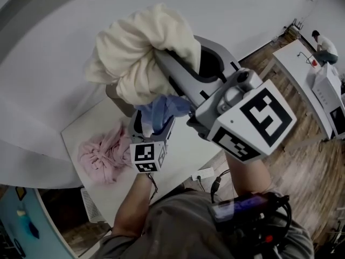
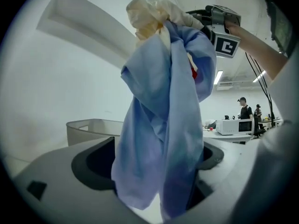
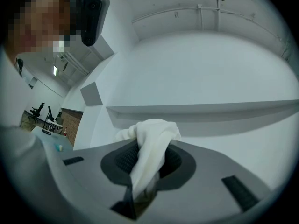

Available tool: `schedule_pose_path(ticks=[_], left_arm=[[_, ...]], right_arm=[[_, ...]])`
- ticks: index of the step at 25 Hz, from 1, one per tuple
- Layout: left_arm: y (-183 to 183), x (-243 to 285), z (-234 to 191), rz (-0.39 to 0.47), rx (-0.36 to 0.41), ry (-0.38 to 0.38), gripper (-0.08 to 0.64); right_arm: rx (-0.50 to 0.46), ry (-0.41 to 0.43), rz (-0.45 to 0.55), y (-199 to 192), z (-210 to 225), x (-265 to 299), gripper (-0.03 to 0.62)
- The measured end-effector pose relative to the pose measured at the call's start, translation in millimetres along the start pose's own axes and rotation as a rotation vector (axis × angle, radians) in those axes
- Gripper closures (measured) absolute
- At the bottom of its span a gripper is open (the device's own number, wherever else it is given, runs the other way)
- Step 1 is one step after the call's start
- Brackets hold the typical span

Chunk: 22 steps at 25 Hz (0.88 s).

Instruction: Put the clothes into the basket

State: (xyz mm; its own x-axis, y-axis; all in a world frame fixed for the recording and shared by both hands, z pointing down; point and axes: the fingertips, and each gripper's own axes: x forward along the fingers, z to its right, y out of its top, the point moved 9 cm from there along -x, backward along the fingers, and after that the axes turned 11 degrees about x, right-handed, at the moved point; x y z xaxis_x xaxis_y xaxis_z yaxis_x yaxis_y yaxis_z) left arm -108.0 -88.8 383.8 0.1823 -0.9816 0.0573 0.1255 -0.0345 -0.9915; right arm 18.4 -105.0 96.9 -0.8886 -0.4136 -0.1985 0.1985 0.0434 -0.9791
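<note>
My right gripper is clenched on the cream cloth, which I hold up high as a bunched bundle above the table; the fabric runs straight down between the two pads and is pinched there. The blue cloth hangs down from that same bundle, and it seems to be caught in the same grip, though the folds hide where it is pinched. My left gripper sits lower, pointing level, with its jaws spread wide. The blue cloth's tail drops into the gap between them, but the pads are not pressing on it. The basket stands beyond my left gripper, to the left of the hanging blue cloth, and from the head view it is mostly covered by the cream bundle held above it. The pink cloth lies crumpled on the table, just left of my left gripper.
</note>
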Motion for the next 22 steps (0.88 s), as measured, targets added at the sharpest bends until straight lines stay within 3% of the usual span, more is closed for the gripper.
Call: schedule_pose_path(ticks=[3,5,9,14,22], left_arm=[[-3,3,5,-0.007,0.026,-0.015,0.142],[-5,2,4,-0.012,0.034,-0.005,0.290],[-6,4,2,-0.038,0.051,0.036,0.519],[12,-9,-11,-0.059,0.037,0.072,0.545],[79,-23,-36,-0.041,0.027,0.133,0.545]], right_arm=[[-0.003,0.001,-0.004,-1,0,-2,0.515],[-0.004,0.003,-0.006,-3,-1,-2,0.515],[0.001,0.012,-0.005,-3,1,-4,0.515],[0.000,0.005,0.008,1,-1,-6,0.515],[0.039,-0.054,0.030,-4,14,-7,0.515]])
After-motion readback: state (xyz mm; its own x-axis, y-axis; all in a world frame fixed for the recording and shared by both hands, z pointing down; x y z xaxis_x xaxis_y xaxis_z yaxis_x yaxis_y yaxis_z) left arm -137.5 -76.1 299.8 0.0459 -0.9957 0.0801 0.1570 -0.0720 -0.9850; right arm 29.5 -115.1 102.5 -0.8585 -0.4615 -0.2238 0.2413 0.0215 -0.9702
